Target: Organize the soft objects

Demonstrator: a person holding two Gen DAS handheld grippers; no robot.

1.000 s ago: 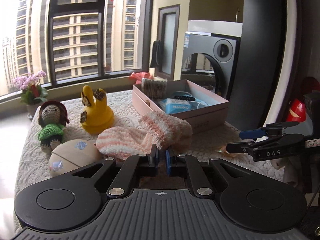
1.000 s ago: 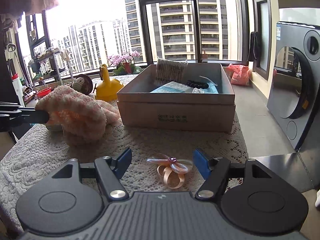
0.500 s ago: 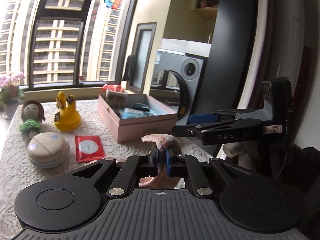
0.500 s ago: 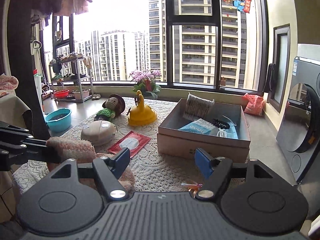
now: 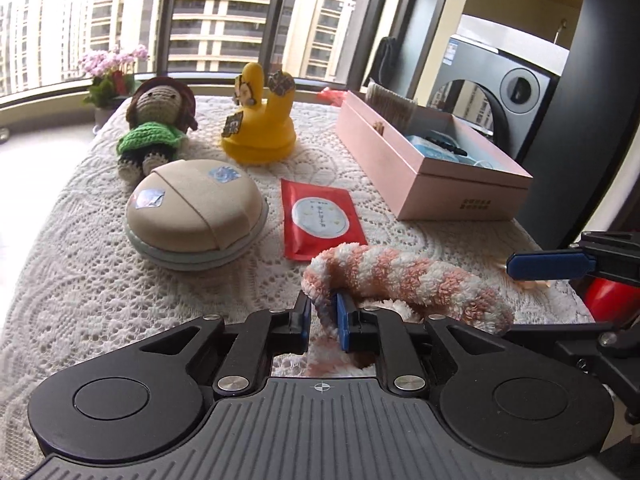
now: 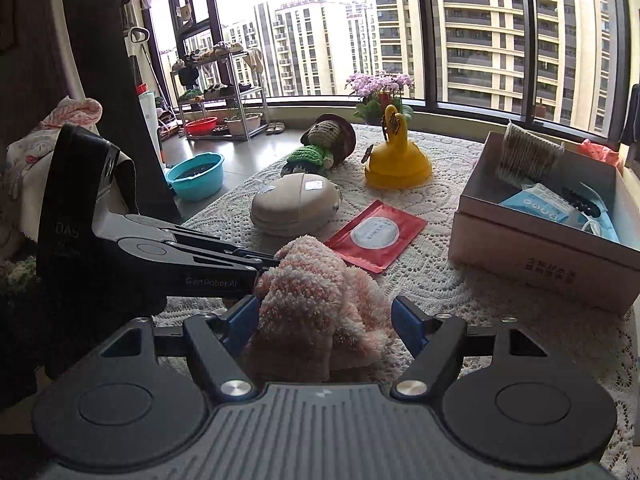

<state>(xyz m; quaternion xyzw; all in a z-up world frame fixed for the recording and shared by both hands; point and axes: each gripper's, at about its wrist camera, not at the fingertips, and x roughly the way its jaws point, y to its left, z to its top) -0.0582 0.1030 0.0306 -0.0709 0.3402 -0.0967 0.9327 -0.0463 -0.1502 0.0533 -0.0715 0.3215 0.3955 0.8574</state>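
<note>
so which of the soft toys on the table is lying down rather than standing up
The crocheted doll in the green top: it lies on its back on the lace cloth. The yellow bunny toy beside it stands upright on its base.

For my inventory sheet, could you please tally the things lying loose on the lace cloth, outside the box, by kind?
Toys: 2 (crocheted doll, yellow rabbit toy)
Round pouches: 1 (beige pouch)
Flat packets: 1 (red packet)
Fuzzy socks: 1 bundle (striped socks); how many pieces, I cannot tell
Total: 5
</note>
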